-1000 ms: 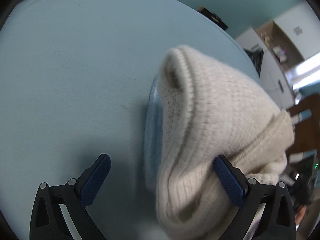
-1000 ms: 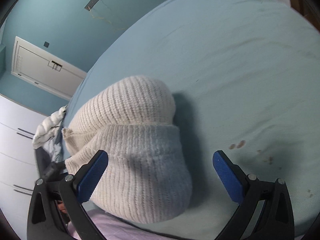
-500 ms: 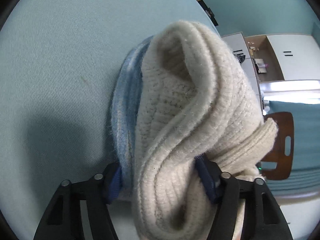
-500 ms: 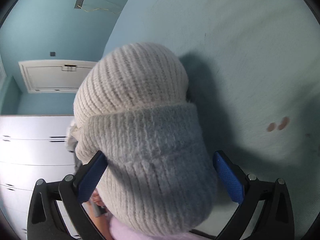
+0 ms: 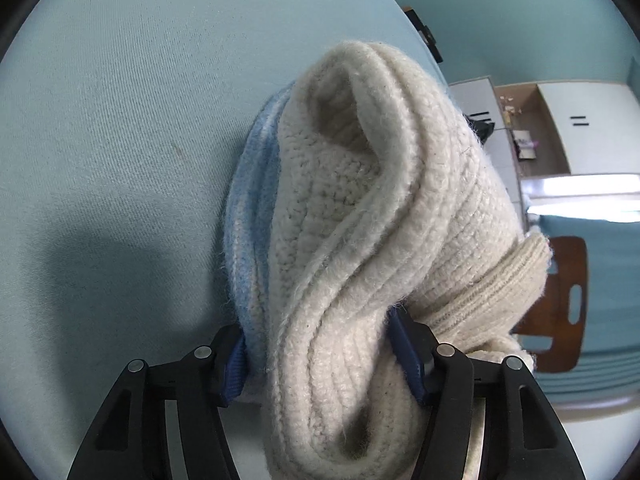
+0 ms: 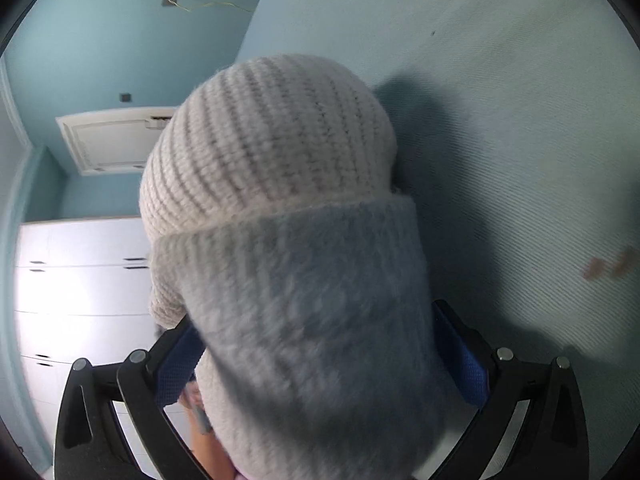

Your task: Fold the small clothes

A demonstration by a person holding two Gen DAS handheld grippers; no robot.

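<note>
While its jaws were closing, the left gripper (image 5: 316, 360) pinched the near end of a cream knitted hat (image 5: 380, 216), bunched above the pale blue tablecloth (image 5: 120, 120). Seen from the right wrist, the hat's grey-blue cuff (image 6: 312, 304) filled the right gripper (image 6: 320, 364) and touched both blue pads (image 6: 460, 360), gripped there.

A big flat surface covered in light blue-green woven cloth (image 5: 120, 120) fills most of both views. A cream knitted woolly garment with a pale blue fuzzy band (image 5: 360, 220) is bunched up over it and throws a dark shadow onto the cloth. On the right side, in the right wrist view, two small brown spots (image 6: 608, 266) mark the cloth. A tiny dark speck (image 6: 433, 33) sits farther away.
</note>
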